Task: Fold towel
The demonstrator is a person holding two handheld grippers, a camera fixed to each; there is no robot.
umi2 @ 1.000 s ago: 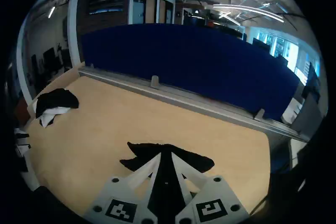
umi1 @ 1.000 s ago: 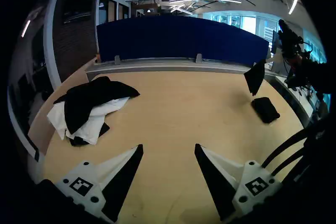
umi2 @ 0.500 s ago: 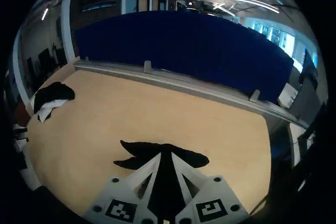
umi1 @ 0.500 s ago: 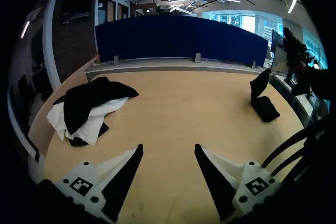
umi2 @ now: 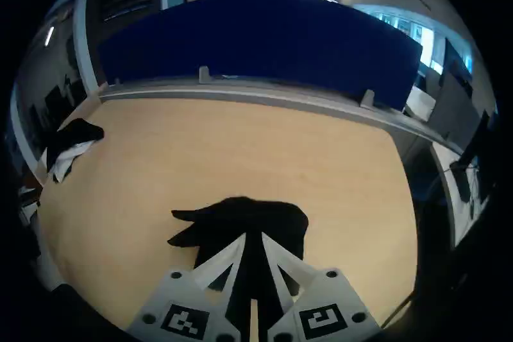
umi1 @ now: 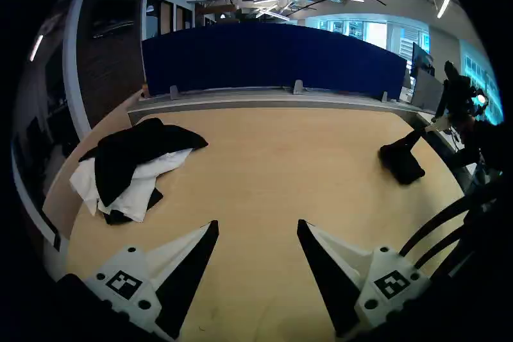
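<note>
Between the fingers of the right gripper [umi2: 253,237], which are closed to a narrow slit, a pinch of the black towel [umi2: 237,217] is held. One second ago this towel hung clear above the desk [umi2: 256,143]. Now it is down on the wood, bunched just before the fingers, so I judge the laying-down is nearly finished and only the release is left. The left gripper [umi1: 256,223] stays wide open and holds nothing, low over the near desk edge. From the side, the left gripper view shows one towel corner raised toward the right gripper. The right gripper view hides that. A pile [umi1: 128,165] of black and white cloths lies well apart.
</note>
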